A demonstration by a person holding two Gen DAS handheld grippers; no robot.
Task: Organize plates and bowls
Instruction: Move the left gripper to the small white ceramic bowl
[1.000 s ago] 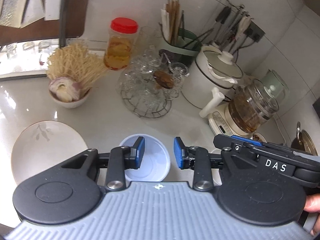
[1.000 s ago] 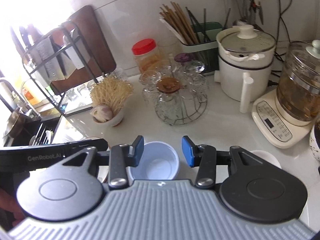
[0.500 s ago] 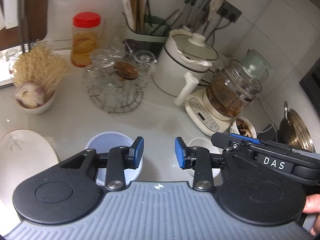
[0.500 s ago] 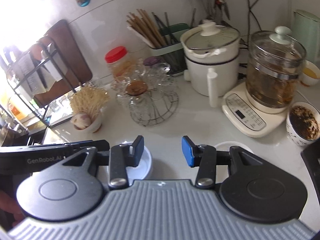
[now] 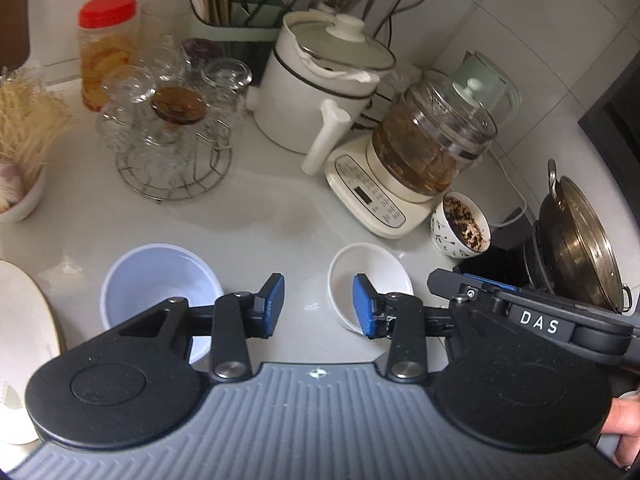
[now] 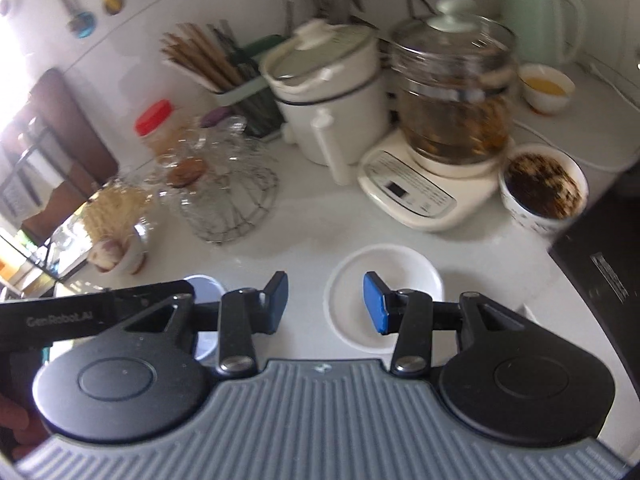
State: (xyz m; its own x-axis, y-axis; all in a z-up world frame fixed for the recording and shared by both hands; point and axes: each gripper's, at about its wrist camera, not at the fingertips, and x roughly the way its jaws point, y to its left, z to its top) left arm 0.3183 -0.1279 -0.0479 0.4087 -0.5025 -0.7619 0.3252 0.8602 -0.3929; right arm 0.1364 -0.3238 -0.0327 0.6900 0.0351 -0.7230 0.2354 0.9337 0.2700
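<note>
Sitting empty, blue bowl (image 5: 160, 284), white bowl (image 5: 370, 276), patterned cup (image 5: 460, 232) holding dark flakes

— Both tongs swing off the blue bowl (image 5: 158, 280)!
— Yes, the white bowl (image 6: 384, 292) now sits under the right tongs (image 6: 326, 302); left tongs (image 5: 318, 304) opening over bare tabletop (image 5: 280, 220).

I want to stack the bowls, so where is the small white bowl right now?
The small white bowl sits on the counter, right of the pale blue bowl, just in front of the kettle base and patterned cup.
</note>
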